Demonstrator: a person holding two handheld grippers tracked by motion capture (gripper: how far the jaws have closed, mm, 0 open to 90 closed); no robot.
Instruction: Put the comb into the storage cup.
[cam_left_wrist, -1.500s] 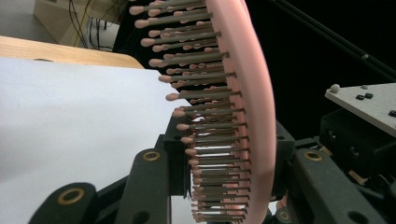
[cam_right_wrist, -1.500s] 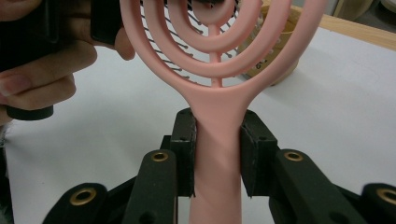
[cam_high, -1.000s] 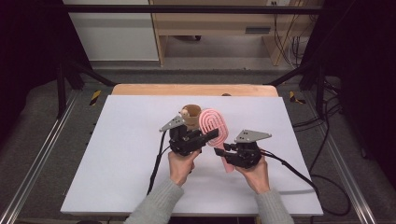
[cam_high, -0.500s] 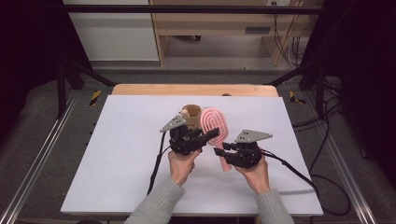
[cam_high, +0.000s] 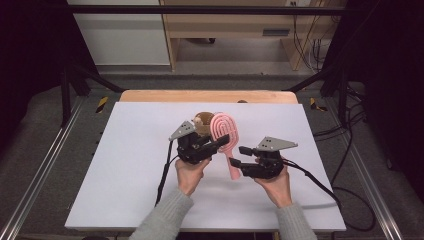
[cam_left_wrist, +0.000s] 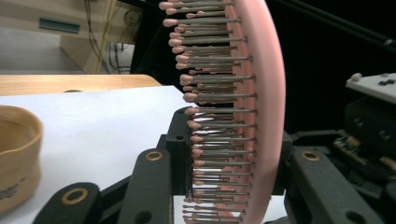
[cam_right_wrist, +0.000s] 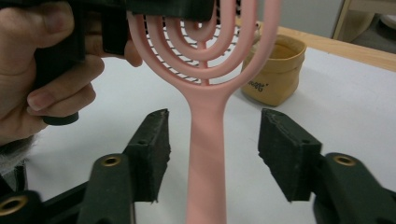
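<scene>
Two grippers share one pink plastic vented hairbrush (cam_high: 225, 134) above white table (cam_high: 125, 165): left gripper (cam_high: 212, 146) pinches brush head w/ bristles sideways, prob. to steady it, right gripper (cam_right_wrist: 212, 149) spread either side of handle, not touching, tan fabric pot (cam_right_wrist: 276, 70) just behind.

Pink hairbrush (cam_left_wrist: 243, 107) head cut off top and bottom in left gripper view, tan pouch (cam_left_wrist: 16, 154) blurred, clipped at left edge, its print (cam_right_wrist: 263, 85) unreadable.
</scene>
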